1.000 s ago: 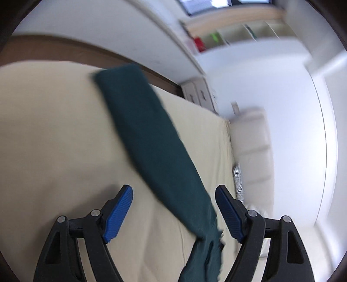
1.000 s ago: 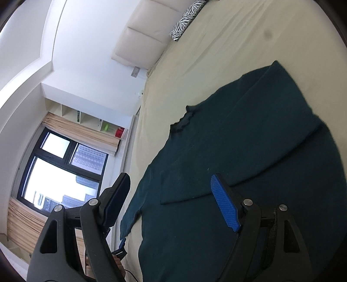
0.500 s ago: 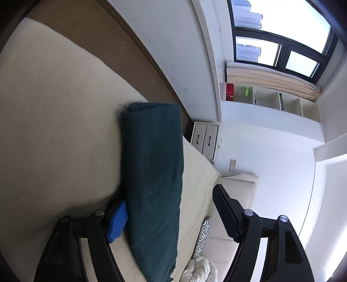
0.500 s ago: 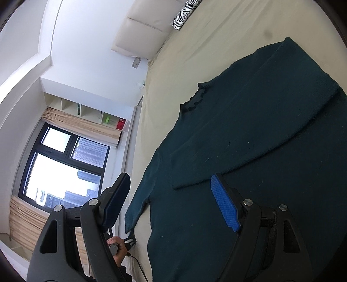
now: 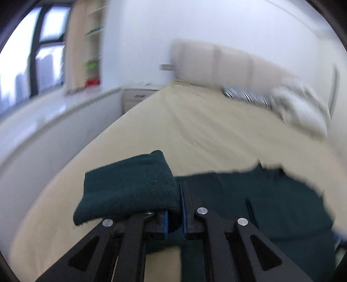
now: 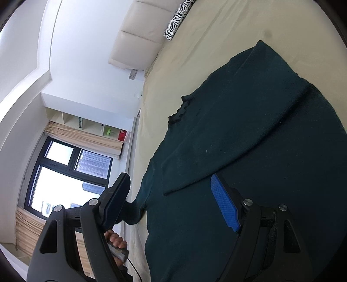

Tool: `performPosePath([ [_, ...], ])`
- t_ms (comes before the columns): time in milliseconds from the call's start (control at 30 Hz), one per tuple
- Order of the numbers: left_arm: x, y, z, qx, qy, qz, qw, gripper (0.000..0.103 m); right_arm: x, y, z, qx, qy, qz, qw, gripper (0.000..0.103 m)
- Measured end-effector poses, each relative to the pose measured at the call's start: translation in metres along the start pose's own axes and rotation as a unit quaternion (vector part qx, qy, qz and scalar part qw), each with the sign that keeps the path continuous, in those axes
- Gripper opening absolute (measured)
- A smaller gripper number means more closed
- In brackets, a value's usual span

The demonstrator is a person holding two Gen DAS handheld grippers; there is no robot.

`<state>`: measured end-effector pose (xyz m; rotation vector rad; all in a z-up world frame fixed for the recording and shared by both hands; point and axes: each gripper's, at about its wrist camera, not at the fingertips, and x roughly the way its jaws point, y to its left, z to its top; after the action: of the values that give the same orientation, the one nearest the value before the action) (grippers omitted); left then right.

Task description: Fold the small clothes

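Note:
A dark green sweater (image 6: 249, 151) lies spread on the beige bed (image 6: 206, 54), with one sleeve folded across its body. My left gripper (image 5: 174, 208) is shut on the other sleeve's cuff (image 5: 130, 186), which drapes over its left finger just above the bed. The sweater's body (image 5: 271, 195) lies to its right. My right gripper (image 6: 171, 201) is open and empty, hovering over the sweater's lower part. The held sleeve (image 6: 138, 206) shows past its left finger.
The bed's left edge runs along a white ledge (image 5: 43, 121) under a window (image 6: 65, 173). A nightstand (image 5: 138, 97), a padded headboard (image 5: 227, 63) and a zebra pillow (image 6: 177, 17) lie at the far end. The person's hand (image 6: 115, 243) holds the left gripper's handle.
My left gripper has closed on the sleeve cuff and swung round toward the head of the bed. My right gripper has stayed open and moved a little over the sweater.

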<state>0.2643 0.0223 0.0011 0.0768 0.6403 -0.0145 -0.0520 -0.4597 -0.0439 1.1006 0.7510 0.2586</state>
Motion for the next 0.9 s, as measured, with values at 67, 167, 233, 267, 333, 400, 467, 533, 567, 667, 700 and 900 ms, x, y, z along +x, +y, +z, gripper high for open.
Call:
performPosePath([
  [67, 0.002, -0.082, -0.029, 0.163, -0.003, 0.031, 0.9861, 0.011, 0.002, -0.007, 0.003, 0.008, 0.005, 0.0, 1.0, 0.077],
  [167, 0.007, -0.122, -0.066, 0.215, 0.005, 0.034, 0.9761, 0.011, 0.015, -0.012, 0.004, 0.012, 0.026, -0.005, 1.0, 0.077],
  [233, 0.008, -0.129, -0.076, 0.21, 0.008, 0.032, 0.9772, 0.011, 0.031, -0.014, 0.003, 0.018, 0.049, 0.001, 0.999, 0.077],
  [267, 0.01, -0.129, -0.077, 0.211, 0.011, 0.033, 0.9769, 0.011, 0.04, -0.015, 0.002, 0.021, 0.06, 0.005, 0.998, 0.077],
  [333, 0.012, -0.124, -0.076, 0.199, 0.017, 0.023, 0.9796, 0.011, 0.062, -0.011, -0.001, 0.017, 0.081, 0.01, 0.997, 0.077],
  [400, 0.015, -0.115, -0.071, 0.179, 0.02, 0.015, 0.9836, 0.011, 0.088, -0.003, -0.006, 0.014, 0.105, 0.01, 0.994, 0.077],
  [467, 0.018, -0.109, -0.07, 0.165, 0.025, 0.007, 0.986, 0.011, 0.113, 0.002, -0.011, 0.022, 0.132, 0.0, 0.991, 0.077],
  [533, 0.007, -0.093, -0.083, 0.15, 0.031, -0.002, 0.9881, 0.011, 0.135, 0.004, -0.018, 0.038, 0.157, -0.002, 0.987, 0.077],
  [567, 0.01, -0.091, -0.082, 0.143, 0.034, -0.007, 0.9892, 0.011, 0.146, 0.007, -0.023, 0.041, 0.175, -0.002, 0.984, 0.077],
  [667, 0.011, -0.081, -0.084, 0.113, 0.036, -0.019, 0.9927, 0.011, 0.172, 0.01, -0.034, 0.05, 0.195, -0.017, 0.979, 0.077],
  [700, 0.01, -0.078, -0.083, 0.104, 0.036, -0.024, 0.9937, 0.011, 0.176, 0.012, -0.034, 0.053, 0.194, -0.012, 0.98, 0.077],
  [900, 0.008, -0.068, -0.083, 0.073, 0.03, -0.039, 0.9961, 0.011, 0.208, 0.014, -0.036, 0.11, 0.217, 0.028, 0.969, 0.048],
])
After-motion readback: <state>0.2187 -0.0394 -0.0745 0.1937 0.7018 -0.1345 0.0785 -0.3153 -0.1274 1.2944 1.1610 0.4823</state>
